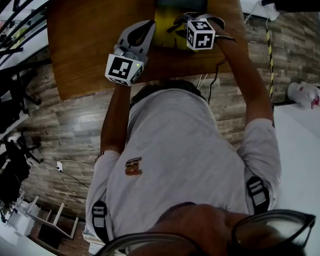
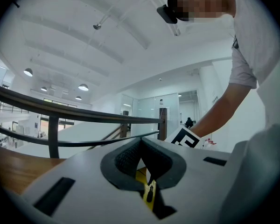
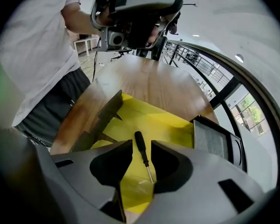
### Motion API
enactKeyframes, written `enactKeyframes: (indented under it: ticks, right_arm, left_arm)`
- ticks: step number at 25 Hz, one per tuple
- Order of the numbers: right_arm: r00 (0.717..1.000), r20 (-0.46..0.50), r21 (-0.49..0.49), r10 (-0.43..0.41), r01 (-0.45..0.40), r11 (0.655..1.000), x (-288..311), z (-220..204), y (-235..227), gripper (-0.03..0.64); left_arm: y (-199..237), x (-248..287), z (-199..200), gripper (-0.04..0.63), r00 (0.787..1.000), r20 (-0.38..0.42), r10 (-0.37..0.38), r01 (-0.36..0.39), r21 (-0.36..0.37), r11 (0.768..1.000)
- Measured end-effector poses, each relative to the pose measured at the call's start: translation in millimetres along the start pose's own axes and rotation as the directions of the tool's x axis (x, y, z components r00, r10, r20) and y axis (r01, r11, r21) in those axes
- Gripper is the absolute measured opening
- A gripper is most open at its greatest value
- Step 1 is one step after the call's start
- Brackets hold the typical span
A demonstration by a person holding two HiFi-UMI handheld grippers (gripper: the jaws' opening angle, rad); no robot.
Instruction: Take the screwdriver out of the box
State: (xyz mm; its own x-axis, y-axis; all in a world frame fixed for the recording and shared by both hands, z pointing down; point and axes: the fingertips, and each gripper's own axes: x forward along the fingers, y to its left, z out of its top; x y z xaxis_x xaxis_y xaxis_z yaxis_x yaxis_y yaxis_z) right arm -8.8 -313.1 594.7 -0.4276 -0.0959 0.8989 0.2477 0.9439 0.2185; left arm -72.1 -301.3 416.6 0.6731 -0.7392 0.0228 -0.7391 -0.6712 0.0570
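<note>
Two dark jaws of the right gripper [image 3: 142, 144] stand wide apart and grip nothing, pointing steeply down into the open yellow cardboard box [image 3: 168, 125]. Just below and between them, clear of both pads, the slim black-handled screwdriver [image 3: 143, 157] lies flat on the box's yellow floor, its metal tip turned back toward the gripper. To the gripper's right a dark rectangular panel with a grey face [image 3: 214, 141] sits at the box's edge. To its left a folded-out flap [image 3: 107, 111] rises. Beyond the box stretches the brown wooden table [image 3: 154, 83]. Farther off across it, the left gripper [image 2: 141, 141] hovers level, its jaws closed tip to tip on nothing.
</note>
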Motion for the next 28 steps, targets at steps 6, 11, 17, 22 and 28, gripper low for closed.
enactKeyframes:
  ticks: [6, 11, 17, 22, 28]
  right_arm:
    - [0.992, -0.084, -0.036, 0.089, -0.092, 0.995, 21.2, -13.2, -5.6, 0.129]
    - [0.986, -0.109, -0.060, 0.128, -0.135, 0.989, 27.8, -20.6, -1.0, 0.127]
    - [0.978, -0.125, -0.080, 0.169, -0.180, 0.981, 35.0, -19.2, -3.6, 0.115]
    - [0.969, -0.134, -0.079, 0.208, -0.220, 0.972, 36.9, -16.3, -0.7, 0.107]
    - [0.963, -0.107, -0.026, 0.248, -0.252, 0.967, 39.0, -13.7, 0.6, 0.083]
  left_arm:
    - [7.9, 3.1, -3.1, 0.019, 1.000, -0.012, 0.023, -0.023, -0.003, 1.000]
    - [6.3, 5.4, -5.0, 0.019, 0.999, -0.014, 0.044, -0.044, -0.002, 0.999]
    - [11.8, 4.6, -9.6, 0.018, 0.998, -0.024, 0.063, -0.063, -0.014, 0.998]
    - [11.1, -1.1, -11.9, 0.018, 0.997, -0.029, 0.073, -0.074, -0.012, 0.997]
    - [12.0, -4.2, -15.8, 0.018, 0.997, -0.038, 0.074, -0.075, -0.016, 0.997]
